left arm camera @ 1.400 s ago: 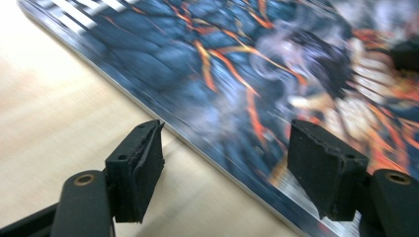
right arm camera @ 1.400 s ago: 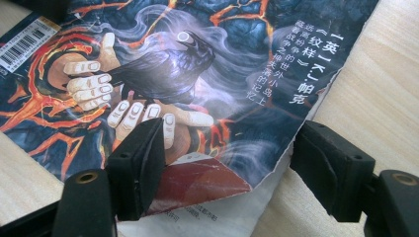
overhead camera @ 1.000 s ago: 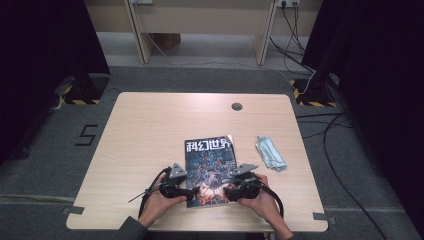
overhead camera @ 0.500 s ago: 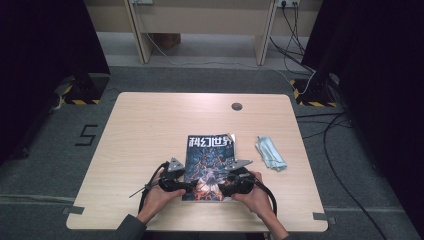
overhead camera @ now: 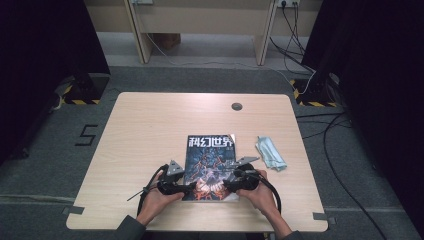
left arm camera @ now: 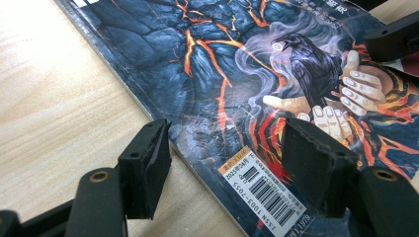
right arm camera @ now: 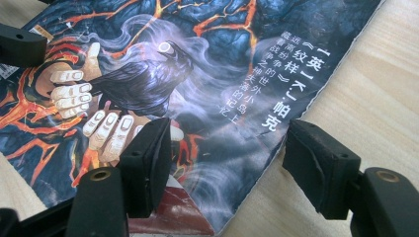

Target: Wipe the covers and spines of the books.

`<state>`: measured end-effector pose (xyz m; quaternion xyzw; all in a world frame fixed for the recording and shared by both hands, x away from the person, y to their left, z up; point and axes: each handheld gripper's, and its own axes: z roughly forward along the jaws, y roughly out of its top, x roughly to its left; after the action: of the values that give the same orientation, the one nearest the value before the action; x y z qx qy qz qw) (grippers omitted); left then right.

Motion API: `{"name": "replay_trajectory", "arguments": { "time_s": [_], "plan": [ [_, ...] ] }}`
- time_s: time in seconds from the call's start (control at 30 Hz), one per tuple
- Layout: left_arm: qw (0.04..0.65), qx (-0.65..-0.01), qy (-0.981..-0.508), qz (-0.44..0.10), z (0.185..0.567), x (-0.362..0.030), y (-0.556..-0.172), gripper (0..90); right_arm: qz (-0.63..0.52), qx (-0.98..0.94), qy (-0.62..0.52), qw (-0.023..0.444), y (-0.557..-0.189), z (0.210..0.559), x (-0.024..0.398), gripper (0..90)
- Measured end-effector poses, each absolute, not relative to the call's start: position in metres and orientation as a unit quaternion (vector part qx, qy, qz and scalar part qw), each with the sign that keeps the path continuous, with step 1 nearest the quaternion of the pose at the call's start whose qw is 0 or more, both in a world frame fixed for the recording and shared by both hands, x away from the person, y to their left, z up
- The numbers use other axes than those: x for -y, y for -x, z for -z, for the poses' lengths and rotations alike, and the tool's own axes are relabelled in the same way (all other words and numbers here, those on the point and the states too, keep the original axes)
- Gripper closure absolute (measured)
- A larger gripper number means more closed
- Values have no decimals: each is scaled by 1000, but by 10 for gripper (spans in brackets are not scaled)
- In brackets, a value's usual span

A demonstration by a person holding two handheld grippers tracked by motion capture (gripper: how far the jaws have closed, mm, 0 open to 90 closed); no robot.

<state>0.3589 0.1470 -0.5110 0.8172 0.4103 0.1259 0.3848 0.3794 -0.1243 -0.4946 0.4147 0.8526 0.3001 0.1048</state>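
A magazine with a dark blue and orange cover lies flat near the table's front edge. My left gripper is at its near left corner. In the left gripper view the left gripper straddles the spine edge of the magazine, one jaw over wood, the other over the barcode. My right gripper is at the near right corner. In the right gripper view the right gripper straddles the page edge of the magazine. Both pairs of jaws have just been closing, with the magazine's edge between them and unpressed.
The wooden table has a round cable hole near its far edge. A crumpled pale green face mask lies just right of the magazine. Cables trail over the floor at the right.
Both hands stay at the magazine's near corners, the right one shifted only slightly. The magazine has not moved.
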Motion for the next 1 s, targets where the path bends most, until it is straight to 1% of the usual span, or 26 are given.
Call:
{"name": "replay_trajectory", "arguments": {
  "time_s": [0.17,0.33,0.7,0.87,1.0],
  "plan": [
    [383,-411,-817,-130,511,-149,-361,349,-301,-853,-413,104,-385,495,121,353],
    [380,-416,-812,-149,511,-152,-370,356,-302,-851,-417,104,-393,495,116,352],
    [384,-425,-806,-153,512,-155,-376,364,-309,-846,-421,102,-403,497,114,349],
    [384,-431,-802,-151,511,-156,-375,322,-320,-841,-427,97,-404,493,121,334],
    [396,-440,-793,-145,507,-163,-372,302,-341,-821,-446,100,-407,487,134,299]
  ]
}}
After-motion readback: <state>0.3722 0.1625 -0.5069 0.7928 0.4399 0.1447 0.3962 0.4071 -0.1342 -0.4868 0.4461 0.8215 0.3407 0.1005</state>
